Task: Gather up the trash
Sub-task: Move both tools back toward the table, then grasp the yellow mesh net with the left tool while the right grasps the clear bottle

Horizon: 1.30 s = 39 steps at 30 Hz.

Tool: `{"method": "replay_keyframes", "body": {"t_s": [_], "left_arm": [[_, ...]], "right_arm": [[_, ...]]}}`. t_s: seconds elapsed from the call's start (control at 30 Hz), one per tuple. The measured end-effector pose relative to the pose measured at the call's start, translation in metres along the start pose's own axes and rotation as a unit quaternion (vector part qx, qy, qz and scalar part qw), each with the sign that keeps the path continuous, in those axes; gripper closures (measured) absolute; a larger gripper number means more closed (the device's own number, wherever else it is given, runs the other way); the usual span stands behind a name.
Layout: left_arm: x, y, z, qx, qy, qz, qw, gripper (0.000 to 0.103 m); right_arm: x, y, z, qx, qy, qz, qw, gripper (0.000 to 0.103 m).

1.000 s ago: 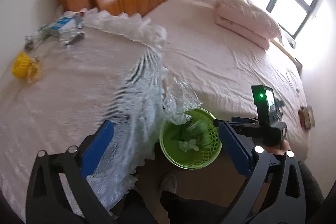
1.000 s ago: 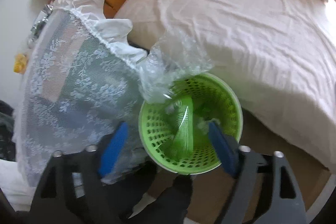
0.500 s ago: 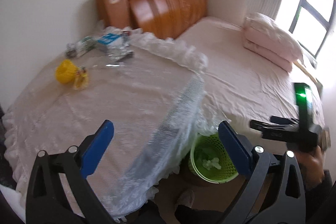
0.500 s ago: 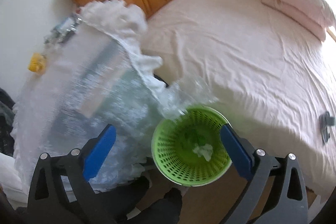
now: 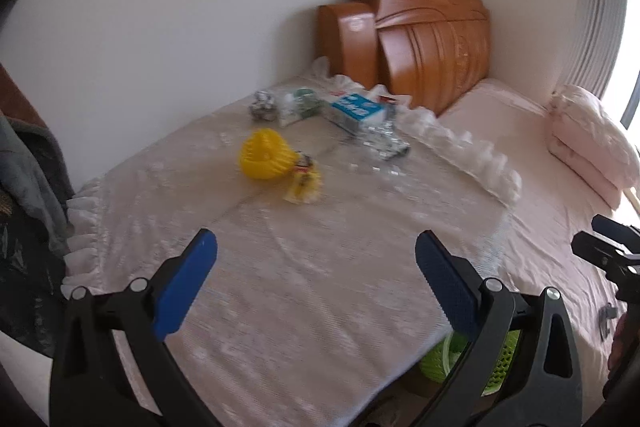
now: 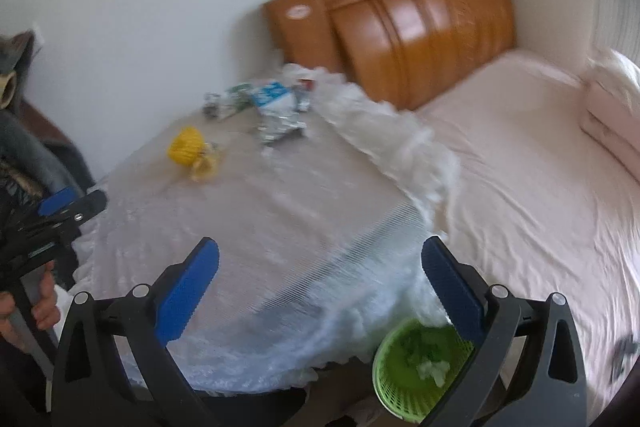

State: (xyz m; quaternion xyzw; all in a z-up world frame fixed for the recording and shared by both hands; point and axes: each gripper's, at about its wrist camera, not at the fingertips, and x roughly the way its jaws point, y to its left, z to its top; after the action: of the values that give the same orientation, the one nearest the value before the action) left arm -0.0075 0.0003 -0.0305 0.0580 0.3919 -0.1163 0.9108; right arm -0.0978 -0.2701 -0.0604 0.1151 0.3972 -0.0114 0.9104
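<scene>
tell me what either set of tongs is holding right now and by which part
Nothing is held. The left tongs and right tongs are both open and empty above the lace-covered table.

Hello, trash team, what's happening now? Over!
Both jaws open, empty. Yellow wrapper and blue carton wait on table. Green basket below. Nothing blocking.
</scene>
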Motion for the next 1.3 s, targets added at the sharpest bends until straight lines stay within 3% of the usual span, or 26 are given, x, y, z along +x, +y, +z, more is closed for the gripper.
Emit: {"method": "replay_keyframes", "body": {"t_s": [0.27, 0.47, 0.87, 1.1, 1.3], "left_arm": [[0.06, 0.048, 0.021, -0.021, 0.03, 0.023, 0.9991, 0.008], [0.126, 0.071, 0.045, -0.041, 0.059, 0.017, 0.9972, 0.008], [0.239, 0.082, 0.067, -0.06, 0.109, -0.019, 0.992, 0.008], [0.266, 0.078, 0.069, -0.053, 0.127, -0.034, 0.9899, 0.037], [0.261, 0.088, 0.07, -0.07, 0.119, -0.047, 0.9893, 0.056]], "right_arm": [[0.048, 0.057, 0.017, -0.085, 0.033, 0.025, 0.996, 0.002], [0.085, 0.075, 0.026, -0.082, 0.059, 0.036, 0.994, 0.002], [0.139, 0.086, 0.044, -0.065, 0.097, 0.036, 0.992, 0.002], [0.16, 0.086, 0.048, -0.059, 0.116, 0.037, 0.991, 0.002], [0.17, 0.09, 0.053, -0.079, 0.123, 0.047, 0.988, 0.002]]}}
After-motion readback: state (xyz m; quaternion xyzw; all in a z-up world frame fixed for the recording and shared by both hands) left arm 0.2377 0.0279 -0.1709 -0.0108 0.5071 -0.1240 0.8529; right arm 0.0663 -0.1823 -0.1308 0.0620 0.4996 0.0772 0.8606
